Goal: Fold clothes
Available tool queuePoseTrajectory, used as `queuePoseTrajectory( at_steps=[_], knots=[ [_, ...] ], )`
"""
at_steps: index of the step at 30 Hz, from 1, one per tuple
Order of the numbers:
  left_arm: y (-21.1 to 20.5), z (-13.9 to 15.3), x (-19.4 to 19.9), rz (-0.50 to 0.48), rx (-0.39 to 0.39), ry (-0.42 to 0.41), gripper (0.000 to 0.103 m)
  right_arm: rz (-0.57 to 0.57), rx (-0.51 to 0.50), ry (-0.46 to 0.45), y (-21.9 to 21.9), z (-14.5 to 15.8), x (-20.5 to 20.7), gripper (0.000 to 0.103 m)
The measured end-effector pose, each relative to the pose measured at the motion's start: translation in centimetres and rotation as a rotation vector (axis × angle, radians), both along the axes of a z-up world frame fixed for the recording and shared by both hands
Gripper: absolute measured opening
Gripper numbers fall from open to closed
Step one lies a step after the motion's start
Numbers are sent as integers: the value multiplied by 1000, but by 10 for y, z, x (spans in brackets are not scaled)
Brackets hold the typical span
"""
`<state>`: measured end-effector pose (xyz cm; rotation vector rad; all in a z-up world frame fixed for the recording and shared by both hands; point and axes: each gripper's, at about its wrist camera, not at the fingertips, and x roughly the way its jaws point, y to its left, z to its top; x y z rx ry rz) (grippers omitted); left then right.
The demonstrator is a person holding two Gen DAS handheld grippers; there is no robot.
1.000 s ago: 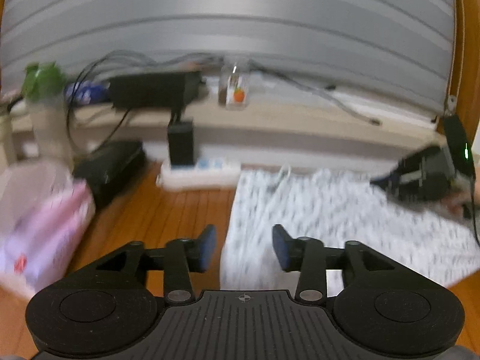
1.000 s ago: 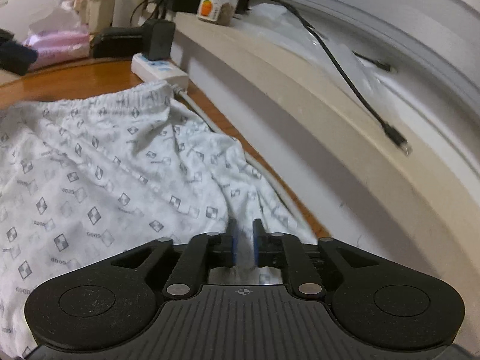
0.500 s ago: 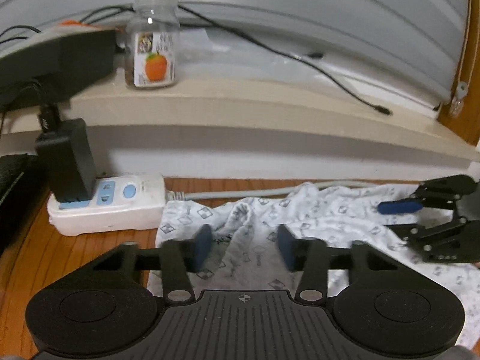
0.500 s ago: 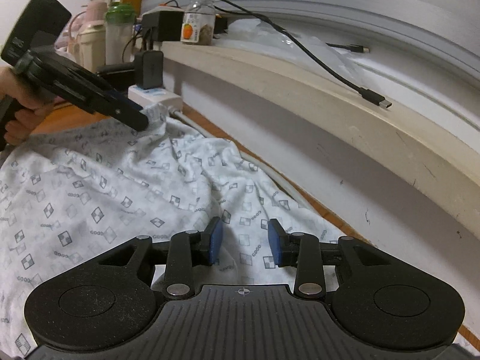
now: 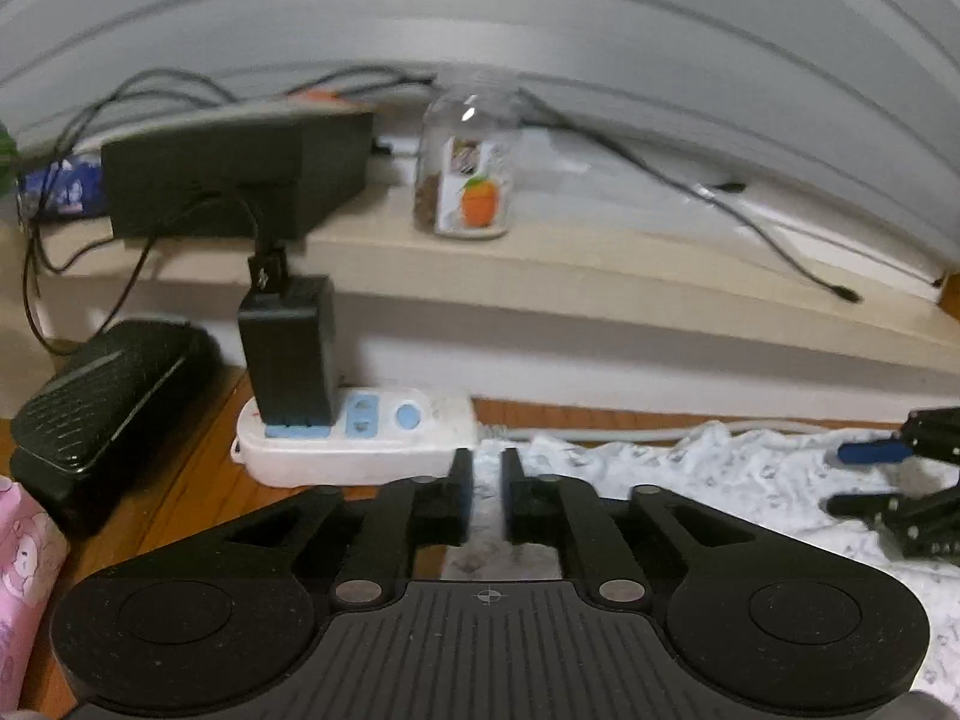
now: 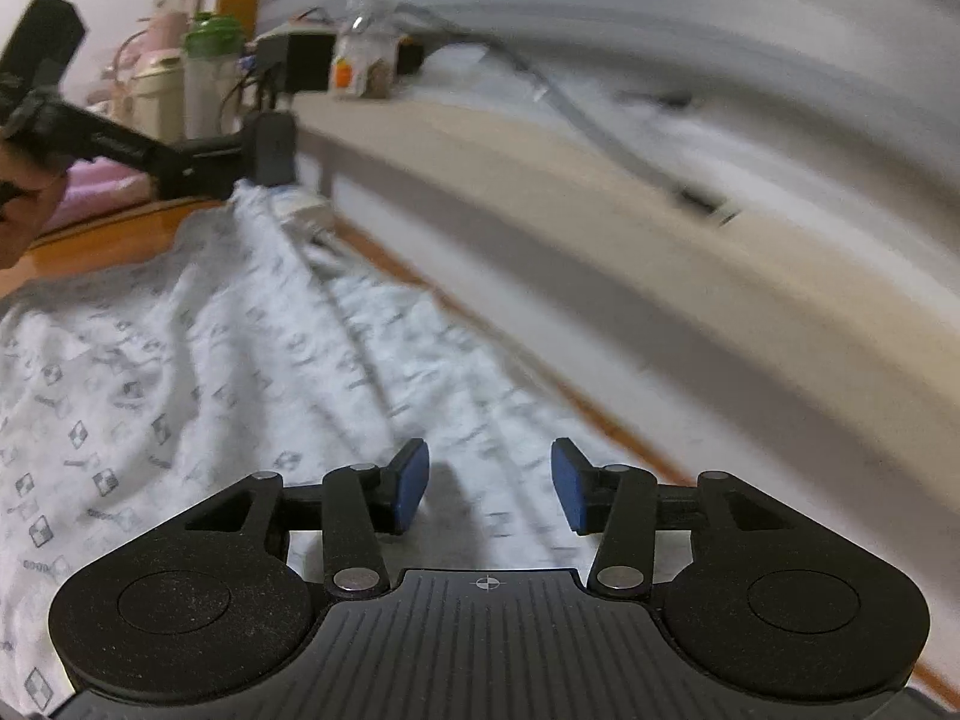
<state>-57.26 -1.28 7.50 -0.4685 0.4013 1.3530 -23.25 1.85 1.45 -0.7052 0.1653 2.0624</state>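
Observation:
A white garment (image 6: 180, 360) with a small diamond print lies spread on a wooden surface (image 5: 198, 480). My left gripper (image 5: 485, 468) is shut on the garment's (image 5: 690, 480) near-left edge, just in front of the power strip. The right wrist view shows the left gripper (image 6: 198, 171) at the upper left, with the cloth drawn up in a ridge to its tip and a hand (image 6: 24, 198) behind it. My right gripper (image 6: 489, 492) hangs open just over the cloth, nothing between its blue pads (image 6: 414, 492). It shows as the right gripper (image 5: 870, 477) at the far right.
A white power strip (image 5: 360, 450) with a black adapter (image 5: 288, 354) sits against a beige ledge (image 5: 600, 276). On the ledge are a jar (image 5: 468, 180), a black box (image 5: 234, 174) and cables. A black case (image 5: 102, 396) and a pink pack (image 5: 24, 570) lie at the left.
My left gripper went from open to shut on the garment's edge and pulled it up. My right gripper opened wide and let go of the cloth.

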Motion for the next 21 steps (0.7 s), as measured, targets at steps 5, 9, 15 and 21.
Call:
queuePoseTrajectory(
  at_steps=[5,9,15,21],
  knots=[
    [-40,2,28,-86,51,40,53,57,-22,87,-33,23,12,49],
    [-72,-11,42,-149,-6,38,48,154,-104,116,-62,19,0,50],
    [-93,-33,35,-132,-114,95,44,178,-123,8,-78,-2,-32,50],
    [-111,-34,28,-135,-126,112,45,173,-171,40,-74,-7,-26,51]
  ],
)
